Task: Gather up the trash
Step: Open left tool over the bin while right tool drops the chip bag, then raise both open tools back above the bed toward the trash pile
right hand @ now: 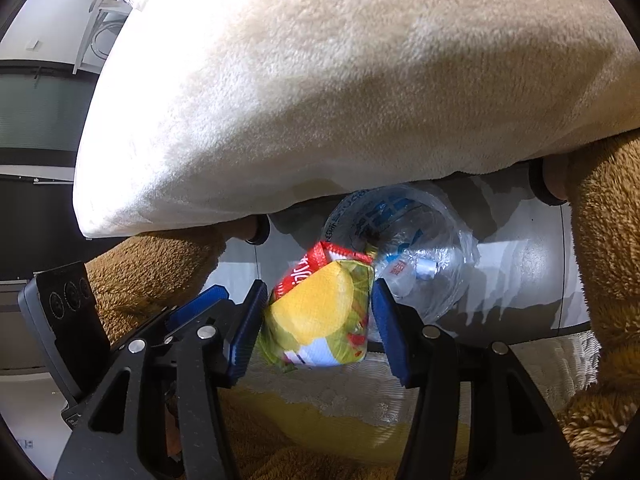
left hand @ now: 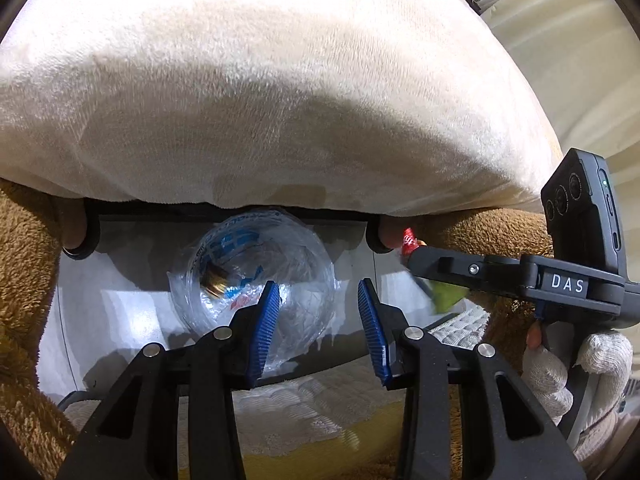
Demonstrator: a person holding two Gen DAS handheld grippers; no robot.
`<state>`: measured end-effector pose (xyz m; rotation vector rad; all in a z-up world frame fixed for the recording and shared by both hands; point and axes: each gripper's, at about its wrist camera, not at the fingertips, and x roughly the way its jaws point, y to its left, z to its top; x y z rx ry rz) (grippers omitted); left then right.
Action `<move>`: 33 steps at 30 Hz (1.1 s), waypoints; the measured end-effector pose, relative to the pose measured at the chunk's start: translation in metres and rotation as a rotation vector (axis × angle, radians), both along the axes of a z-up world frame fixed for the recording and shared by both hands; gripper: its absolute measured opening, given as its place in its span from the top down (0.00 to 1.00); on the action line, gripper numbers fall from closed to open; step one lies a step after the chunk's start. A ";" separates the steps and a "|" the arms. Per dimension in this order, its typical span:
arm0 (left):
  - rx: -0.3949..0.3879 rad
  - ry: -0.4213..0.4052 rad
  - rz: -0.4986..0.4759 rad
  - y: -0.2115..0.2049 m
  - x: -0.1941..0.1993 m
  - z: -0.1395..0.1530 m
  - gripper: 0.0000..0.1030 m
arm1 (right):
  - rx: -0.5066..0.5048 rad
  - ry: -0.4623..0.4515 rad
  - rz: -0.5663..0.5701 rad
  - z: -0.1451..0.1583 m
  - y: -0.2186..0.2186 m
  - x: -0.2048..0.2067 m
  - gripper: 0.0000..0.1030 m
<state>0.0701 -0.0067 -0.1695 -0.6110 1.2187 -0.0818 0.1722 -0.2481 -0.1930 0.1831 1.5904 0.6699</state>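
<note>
A clear plastic bag (left hand: pixel 256 280) with blue print sits open on a white surface (left hand: pixel 120 308) under a cream plush cushion (left hand: pixel 280 100); it also shows in the right wrist view (right hand: pixel 424 252). My left gripper (left hand: pixel 318 332) is open and empty, its fingers just in front of the bag. My right gripper (right hand: pixel 318 324) is shut on a yellow, green and red snack packet (right hand: pixel 320 312), held close to the bag's mouth. The right gripper (left hand: pixel 416 264) also shows from the side in the left wrist view, with the packet (left hand: pixel 444 300) in it.
Brown plush fur (left hand: pixel 24 280) flanks both sides (right hand: pixel 604 264). A cream and yellow knitted cloth (left hand: pixel 312 412) lies below the grippers. A gloved hand (left hand: pixel 568 372) holds the right gripper. Dark cabinets and a wall (right hand: pixel 36 140) stand at the far left.
</note>
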 end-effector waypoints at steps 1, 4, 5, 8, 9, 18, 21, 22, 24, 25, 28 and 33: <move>-0.002 -0.003 0.002 0.000 -0.001 0.001 0.62 | 0.002 -0.002 -0.001 0.000 0.000 0.000 0.41; 0.005 -0.025 0.005 0.000 -0.003 0.005 0.62 | 0.008 -0.014 -0.008 0.003 -0.003 0.000 0.37; 0.009 -0.034 0.005 0.001 -0.004 0.007 0.62 | 0.015 -0.020 -0.012 0.005 -0.004 0.000 0.37; 0.016 -0.056 0.010 0.001 -0.006 0.013 0.62 | 0.031 -0.047 -0.015 0.011 -0.007 -0.001 0.37; 0.017 -0.064 0.011 0.001 -0.007 0.014 0.62 | 0.035 -0.058 -0.013 0.013 -0.008 -0.002 0.37; 0.049 -0.174 0.014 0.003 -0.022 0.039 0.62 | 0.080 -0.202 0.024 0.043 -0.014 -0.015 0.37; 0.046 -0.216 0.003 0.003 -0.027 0.047 0.59 | 0.069 -0.264 0.040 0.053 -0.014 -0.021 0.37; 0.043 -0.231 -0.007 0.001 -0.028 0.050 0.59 | 0.062 -0.287 0.043 0.057 -0.015 -0.022 0.37; 0.089 -0.267 -0.008 -0.002 -0.033 0.058 0.59 | 0.051 -0.355 0.042 0.067 -0.018 -0.028 0.37; 0.100 -0.288 -0.012 -0.004 -0.036 0.062 0.59 | 0.052 -0.384 0.044 0.071 -0.018 -0.030 0.37; 0.123 -0.355 -0.014 -0.007 -0.046 0.074 0.59 | 0.061 -0.486 0.050 0.086 -0.024 -0.043 0.37; 0.159 -0.449 -0.019 -0.010 -0.057 0.092 0.59 | 0.056 -0.649 0.048 0.105 -0.029 -0.063 0.36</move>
